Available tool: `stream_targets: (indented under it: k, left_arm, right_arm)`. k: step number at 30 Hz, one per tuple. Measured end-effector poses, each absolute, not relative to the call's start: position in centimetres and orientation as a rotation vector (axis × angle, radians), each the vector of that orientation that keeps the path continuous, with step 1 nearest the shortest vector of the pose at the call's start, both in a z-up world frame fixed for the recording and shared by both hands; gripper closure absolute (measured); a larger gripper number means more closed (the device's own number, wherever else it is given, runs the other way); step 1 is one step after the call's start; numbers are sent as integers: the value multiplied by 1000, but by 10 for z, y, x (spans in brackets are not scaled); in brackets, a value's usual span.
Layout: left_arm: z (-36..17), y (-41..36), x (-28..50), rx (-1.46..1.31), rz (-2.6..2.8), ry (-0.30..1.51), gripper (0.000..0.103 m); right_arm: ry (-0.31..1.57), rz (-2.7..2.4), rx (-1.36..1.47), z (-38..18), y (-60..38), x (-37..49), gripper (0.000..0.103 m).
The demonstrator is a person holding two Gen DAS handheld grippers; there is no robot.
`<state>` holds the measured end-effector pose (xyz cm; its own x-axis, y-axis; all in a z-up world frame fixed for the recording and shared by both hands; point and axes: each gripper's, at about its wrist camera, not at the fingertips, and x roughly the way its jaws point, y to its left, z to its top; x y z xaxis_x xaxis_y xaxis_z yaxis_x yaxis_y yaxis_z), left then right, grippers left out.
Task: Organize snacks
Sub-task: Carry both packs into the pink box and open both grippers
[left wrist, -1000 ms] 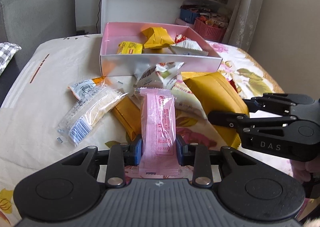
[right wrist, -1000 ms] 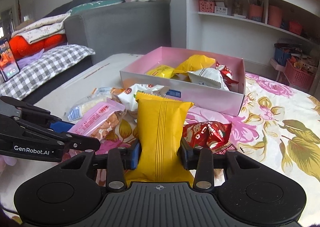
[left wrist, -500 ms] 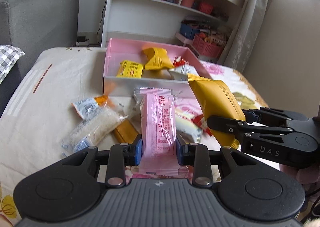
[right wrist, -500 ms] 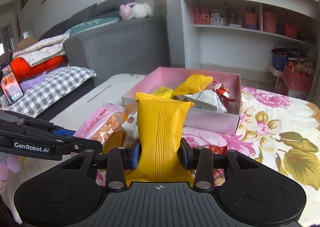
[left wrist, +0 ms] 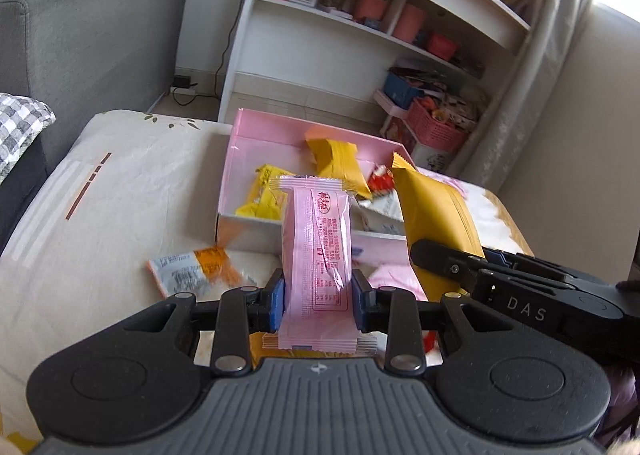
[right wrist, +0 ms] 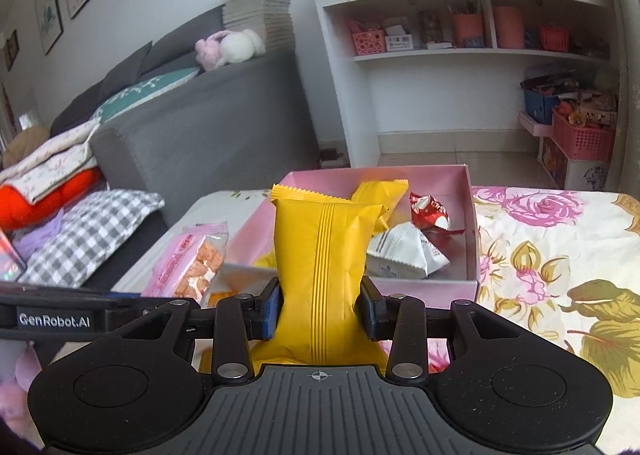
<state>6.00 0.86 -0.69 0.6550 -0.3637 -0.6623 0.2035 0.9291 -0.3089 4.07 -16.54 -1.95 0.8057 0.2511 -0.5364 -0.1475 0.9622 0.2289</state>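
Observation:
My left gripper [left wrist: 318, 301] is shut on a long pink snack packet [left wrist: 316, 251], held upright above the table. My right gripper [right wrist: 320, 311] is shut on a plump yellow snack packet [right wrist: 322, 275], also raised. The same yellow packet [left wrist: 438, 211] shows at the right of the left wrist view, and the pink packet [right wrist: 192, 259] at the left of the right wrist view. Ahead of both stands the pink box [left wrist: 236, 159] [right wrist: 472, 211], holding yellow, white and red packets. An orange-and-white packet [left wrist: 192, 267] lies on the cloth in front of the box.
The table carries a pale cloth on the left [left wrist: 100, 195] and a flowered cloth on the right [right wrist: 560, 255]. A grey sofa [right wrist: 200, 135] with a checked cushion stands at the left. A white shelf unit [right wrist: 460, 75] and pink baskets stand behind the table.
Both grippers have risen and moved toward the pink box with their packets. The loose snacks on the cloth have dropped lower in view, and the box's inside shows more.

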Motion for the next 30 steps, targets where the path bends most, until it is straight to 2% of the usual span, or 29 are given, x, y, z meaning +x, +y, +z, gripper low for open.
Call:
stream_targets:
  k: [13,22,30]
  left_arm:
    - [-16,7,109,-242,-189,743,73]
    - [-28,1,157,-145,-253,754,73]
    - [-42,-5,188,-81,-281,770,73]
  right_arm:
    - [658,213,422,-25,-174,110,65]
    - [700,227,577,-42,-194,148,65]
    - [756,246,545,-57,-187,162,65]
